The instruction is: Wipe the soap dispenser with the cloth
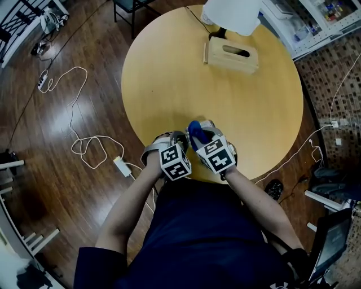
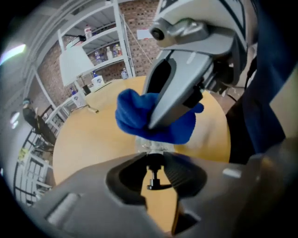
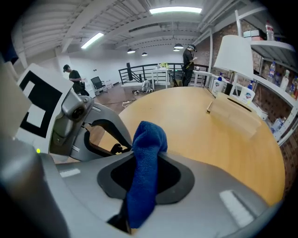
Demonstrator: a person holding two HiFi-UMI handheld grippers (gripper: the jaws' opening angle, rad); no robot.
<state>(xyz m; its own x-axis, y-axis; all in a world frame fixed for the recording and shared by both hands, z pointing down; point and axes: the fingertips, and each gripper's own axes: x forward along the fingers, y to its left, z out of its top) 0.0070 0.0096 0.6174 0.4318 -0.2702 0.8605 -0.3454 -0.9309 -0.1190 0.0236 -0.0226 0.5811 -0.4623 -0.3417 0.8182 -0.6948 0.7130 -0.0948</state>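
My left tongs (image 2: 155, 160) are clenched on the soap dispenser (image 2: 154, 176). Their dark, ribbed inner faces close round its thin black pump stem, and the flat little spout pokes out sideways below them. Beyond the stem I can make out a bit of the clear, glossy body, though most of it is covered. My right tongs (image 3: 145, 174) are grasping the cloth (image 3: 148, 139), a thick blue towel with a nubby pile. It is pinched into a narrow upright fold that rises between the smooth grey shells and flops over at the top. From the left gripper view, the bunched cloth lies on top of the clear body at 12 o'clock, and one grey finger of the right tongs presses down across it from 1 o'clock. Both tongs sit close together at the 6 o'clock edge of the round desk (image 1: 186, 73), which has a pale yellow, smooth wooden top. The dispenser and cloth are held there between them, right in front of me. At about 1 o'clock on the desk lies a light wooden box (image 1: 231, 55), oblong, with an oval slot in its top. A white lampshade (image 1: 232, 14) hangs just past it. At 9 o'clock, off the desk, a thin white cable (image 1: 84, 144) loops across the dark, glossy plank floor (image 1: 56, 180).
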